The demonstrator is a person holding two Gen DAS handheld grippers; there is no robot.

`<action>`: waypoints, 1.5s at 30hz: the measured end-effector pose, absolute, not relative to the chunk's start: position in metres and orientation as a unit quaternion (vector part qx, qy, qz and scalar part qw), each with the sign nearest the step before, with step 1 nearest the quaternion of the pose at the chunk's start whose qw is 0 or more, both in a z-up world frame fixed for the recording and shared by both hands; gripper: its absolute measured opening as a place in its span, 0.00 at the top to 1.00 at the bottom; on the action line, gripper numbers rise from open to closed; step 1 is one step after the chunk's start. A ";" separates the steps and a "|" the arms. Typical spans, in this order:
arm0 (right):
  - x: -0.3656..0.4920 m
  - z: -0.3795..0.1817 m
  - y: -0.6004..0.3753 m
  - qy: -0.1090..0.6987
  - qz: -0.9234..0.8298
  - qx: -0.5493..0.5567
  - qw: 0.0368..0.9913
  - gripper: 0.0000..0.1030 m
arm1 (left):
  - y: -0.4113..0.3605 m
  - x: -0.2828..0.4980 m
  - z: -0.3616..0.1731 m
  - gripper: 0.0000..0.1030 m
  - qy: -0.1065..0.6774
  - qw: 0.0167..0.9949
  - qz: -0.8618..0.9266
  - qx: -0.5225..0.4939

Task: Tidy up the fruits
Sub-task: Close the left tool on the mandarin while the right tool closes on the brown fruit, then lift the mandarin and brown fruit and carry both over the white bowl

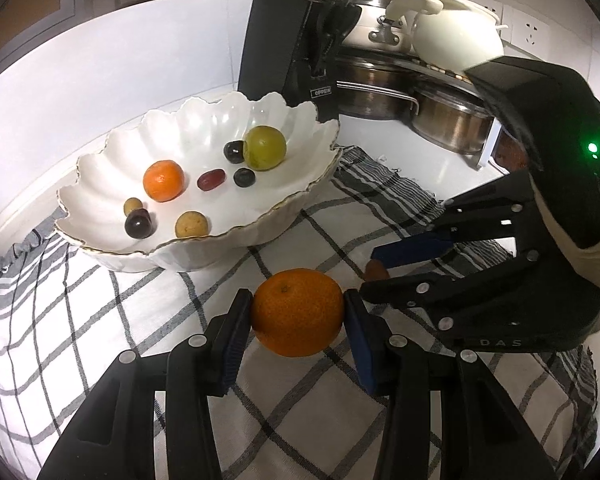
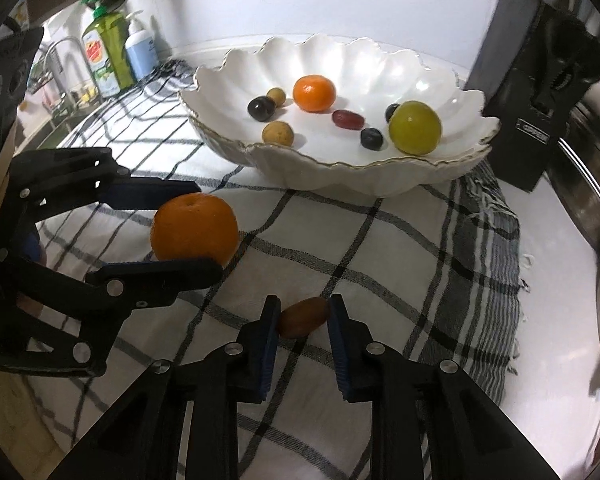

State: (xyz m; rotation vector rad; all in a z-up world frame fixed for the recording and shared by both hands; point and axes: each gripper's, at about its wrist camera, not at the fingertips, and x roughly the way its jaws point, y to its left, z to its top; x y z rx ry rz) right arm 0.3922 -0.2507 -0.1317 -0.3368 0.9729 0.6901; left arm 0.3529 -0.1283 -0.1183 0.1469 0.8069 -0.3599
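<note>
A large orange (image 1: 298, 312) sits between the pads of my left gripper (image 1: 297, 300), which is shut on it just above the checked cloth (image 1: 100, 320). In the right wrist view that orange (image 2: 194, 228) and the left gripper (image 2: 208, 230) are at the left. My right gripper (image 2: 305, 304) is shut on a small brown oval fruit (image 2: 303, 317) low over the cloth, and it appears in the left wrist view as the right gripper (image 1: 370, 273) beside the orange. Behind stands a white scalloped bowl (image 1: 100, 152) holding a small orange (image 1: 164, 181), a green round fruit (image 1: 265, 148), dark grapes and small tan fruits.
A black knife block (image 1: 288, 52) stands behind the bowl, with steel pots (image 1: 448, 120) to its right. In the right wrist view, soap bottles (image 2: 108, 52) and a sink tap (image 2: 60, 60) are at the far left. The cloth's fringed edge (image 2: 500, 240) ends on the white counter.
</note>
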 end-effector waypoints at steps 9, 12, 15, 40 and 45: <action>0.369 -0.111 -0.259 0.433 0.268 -0.126 0.851 0.75 | -0.121 0.344 -0.106 0.56 0.378 0.908 -0.168 0.065; 0.360 -0.102 -0.261 0.427 0.246 -0.114 0.863 0.75 | -0.116 0.343 -0.100 0.56 0.375 0.910 -0.169 0.057; 0.352 -0.092 -0.264 0.418 0.229 -0.103 0.873 0.75 | -0.111 0.339 -0.092 0.56 0.368 0.914 -0.166 0.051; 0.354 -0.011 -0.228 0.285 0.185 -0.053 0.939 0.75 | -0.063 0.351 -0.019 0.56 0.282 0.952 -0.112 0.029; 0.377 -0.006 -0.221 0.276 0.178 -0.046 0.944 0.75 | -0.061 0.367 -0.012 0.56 0.270 0.956 -0.101 0.044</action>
